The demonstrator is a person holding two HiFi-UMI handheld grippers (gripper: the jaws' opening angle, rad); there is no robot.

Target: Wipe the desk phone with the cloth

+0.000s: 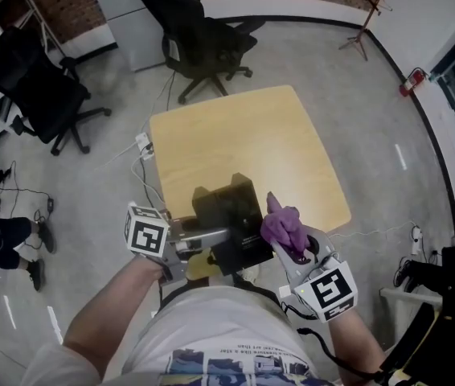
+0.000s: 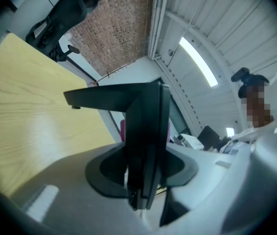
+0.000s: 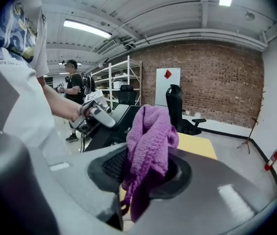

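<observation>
Clamping the black desk phone (image 2: 146, 126) edge-on, the left claw (image 2: 144, 187) has its jaws pressed against both faces of the thin slab. The phone rises straight out from between them, and a flat black arm of it reaches out to that claw's left. Beyond and to the left of this claw lies the pale wooden table (image 2: 26, 111).

From the head view, the phone sits right ahead of the left claw's tips, over the table's near edge. Whether it rests on the wood or is held clear of it cannot be told.

The right claw (image 3: 146, 180) is closed on a purple cloth (image 3: 150, 141). The cloth is bunched between the jaws, with a thick fold standing up ahead of them and a tail hanging below. Ahead of this claw and to its left are the phone and the left claw gripping it. In the head view the cloth's raised tip lies just beside the phone's right edge, and contact between the two is unclear.

A black office chair (image 1: 199, 43) stands well beyond both claws, past the table's far side.
</observation>
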